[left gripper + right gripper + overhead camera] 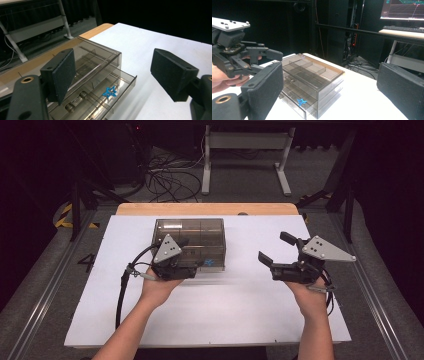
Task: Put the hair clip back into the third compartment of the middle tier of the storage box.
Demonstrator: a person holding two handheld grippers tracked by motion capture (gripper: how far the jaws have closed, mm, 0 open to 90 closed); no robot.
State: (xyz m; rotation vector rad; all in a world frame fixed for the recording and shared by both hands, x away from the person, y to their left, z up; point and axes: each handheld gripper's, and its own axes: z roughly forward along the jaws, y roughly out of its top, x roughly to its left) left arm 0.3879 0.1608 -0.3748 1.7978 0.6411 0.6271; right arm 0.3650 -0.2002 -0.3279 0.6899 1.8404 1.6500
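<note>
Drawer box [190,242]: smoky plastic, mid-surface [225,315], bottom drawer slid partly out, blue star [110,91] inside. Left claw [186,251] at its front, jaws apart, empty. Right claw [276,249] likewise, well right. Advice: approach the star squarely, pinch lightly.

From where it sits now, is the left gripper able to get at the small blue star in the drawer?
Probably yes. The left gripper hangs open over the smoky clear plastic drawer box, whose lower drawer is pulled out with the small blue star uncovered; nothing lies between them.
</note>
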